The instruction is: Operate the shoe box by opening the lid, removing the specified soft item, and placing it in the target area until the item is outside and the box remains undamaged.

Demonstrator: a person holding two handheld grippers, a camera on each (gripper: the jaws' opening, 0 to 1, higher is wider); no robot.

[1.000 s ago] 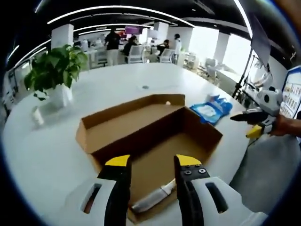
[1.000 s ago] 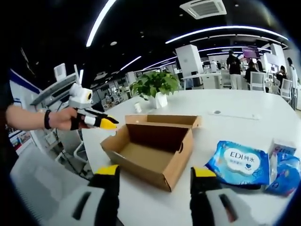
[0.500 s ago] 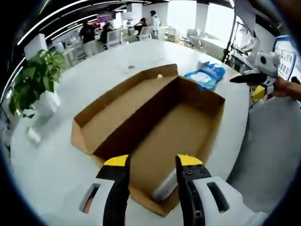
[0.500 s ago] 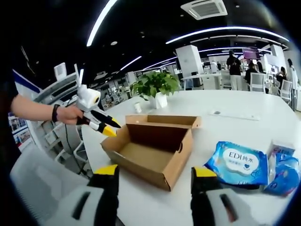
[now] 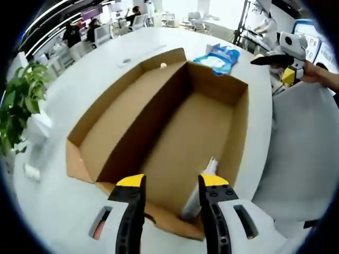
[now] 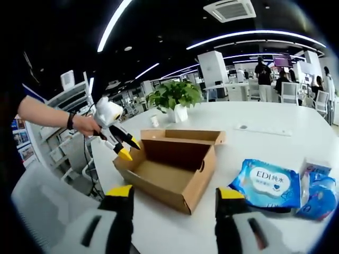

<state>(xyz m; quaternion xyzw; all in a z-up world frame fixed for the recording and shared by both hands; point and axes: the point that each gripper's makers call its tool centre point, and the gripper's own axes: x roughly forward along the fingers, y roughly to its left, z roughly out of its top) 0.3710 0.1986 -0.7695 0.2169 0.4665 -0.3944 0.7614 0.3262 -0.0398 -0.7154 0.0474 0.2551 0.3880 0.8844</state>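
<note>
An open brown shoe box [image 5: 212, 114] [image 6: 175, 174] lies on the white table, its lid [image 5: 114, 127] folded flat beside it. A white soft item [image 5: 198, 188] rests against the box's near inner wall. My left gripper [image 5: 168, 182] hovers open over the near end of the box, just above that item, with nothing between its jaws; it also appears as the left gripper [image 6: 126, 148] tilted down at the box's edge. My right gripper [image 6: 174, 193] stands open in front of the box, away from it, and appears as the right gripper [image 5: 275, 61] held by a hand.
Blue wet-wipe packs [image 6: 267, 185] [image 5: 217, 55] lie on the table beside the box. A potted plant [image 6: 175, 98] [image 5: 18, 103] stands behind it. A grey chair [image 6: 50, 211] sits off the table's edge. People and desks fill the far room.
My left gripper has moved forward and tipped down over the box, bringing the white item closer between its jaws. The right gripper view has barely shifted.
</note>
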